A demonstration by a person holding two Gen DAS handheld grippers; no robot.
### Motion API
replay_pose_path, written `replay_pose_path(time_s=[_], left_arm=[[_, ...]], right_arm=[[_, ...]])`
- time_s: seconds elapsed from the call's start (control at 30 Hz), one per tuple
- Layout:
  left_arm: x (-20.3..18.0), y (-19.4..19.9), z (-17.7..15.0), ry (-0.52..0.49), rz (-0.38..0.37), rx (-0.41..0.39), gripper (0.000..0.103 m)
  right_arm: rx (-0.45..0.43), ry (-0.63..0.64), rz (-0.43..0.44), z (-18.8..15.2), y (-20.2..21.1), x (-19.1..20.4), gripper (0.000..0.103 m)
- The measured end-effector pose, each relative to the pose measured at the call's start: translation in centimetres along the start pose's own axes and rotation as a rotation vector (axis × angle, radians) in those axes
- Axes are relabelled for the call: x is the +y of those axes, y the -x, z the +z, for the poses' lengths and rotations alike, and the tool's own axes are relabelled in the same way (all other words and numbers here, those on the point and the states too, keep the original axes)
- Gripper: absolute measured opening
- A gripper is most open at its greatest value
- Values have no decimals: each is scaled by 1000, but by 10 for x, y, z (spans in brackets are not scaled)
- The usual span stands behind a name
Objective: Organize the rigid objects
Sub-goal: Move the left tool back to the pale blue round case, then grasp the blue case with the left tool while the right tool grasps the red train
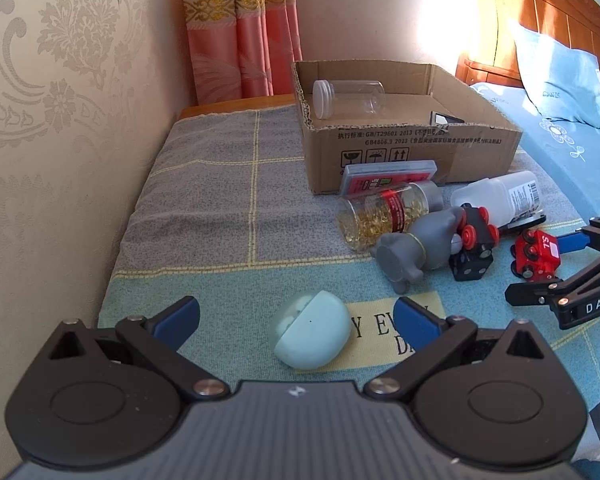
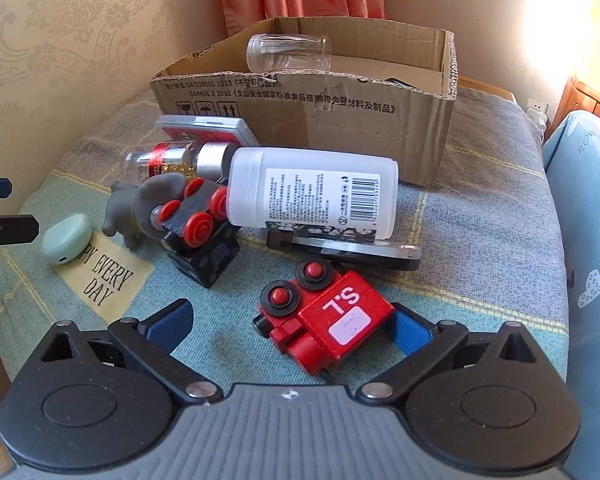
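Left tongs [image 1: 296, 320] hang low over the blanket [image 1: 204, 184], released, spread around the mint case [image 1: 312, 330]. Right tongs [image 2: 290, 326] sit level, released, straddling the red train [image 2: 324, 316] before the box [image 2: 340, 120].

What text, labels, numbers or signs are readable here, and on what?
"GB/T29601 2013", "GB4806.9 2013", plus handling pictograms: cardboard box front; other print too small.
"PY EVERY DAY", start hidden: patch on the blanket.
"S'L" read upside down: red toy car; its sticker is blurred.
"DAS": right gripper.
Barcode and small print, unreadable: white bottle.
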State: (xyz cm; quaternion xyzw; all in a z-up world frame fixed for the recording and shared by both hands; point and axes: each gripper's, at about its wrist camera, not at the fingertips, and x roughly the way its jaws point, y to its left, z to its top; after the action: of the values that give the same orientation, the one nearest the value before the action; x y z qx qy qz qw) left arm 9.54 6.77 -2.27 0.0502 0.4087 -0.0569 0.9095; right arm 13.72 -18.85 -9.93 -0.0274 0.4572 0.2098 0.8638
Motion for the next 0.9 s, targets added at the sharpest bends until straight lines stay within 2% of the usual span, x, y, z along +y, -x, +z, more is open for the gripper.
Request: replay_pose_path(time_s=[0.1,0.37,0.5,0.9], left_arm=[[-1,-3,-6,-9,4,12,102],[2,-33,-21,4,-27,85,102],[10,-47,-26,31,-5,121,102],[26,-69,-9,53,0,86,103]], right_arm=[[9,31,20,-6,4,9,103],[-1,91,-42,-14,4,25,103],[-3,108,-65,-16,4,28,103],[-11,116,-88,-14,0,30,103]])
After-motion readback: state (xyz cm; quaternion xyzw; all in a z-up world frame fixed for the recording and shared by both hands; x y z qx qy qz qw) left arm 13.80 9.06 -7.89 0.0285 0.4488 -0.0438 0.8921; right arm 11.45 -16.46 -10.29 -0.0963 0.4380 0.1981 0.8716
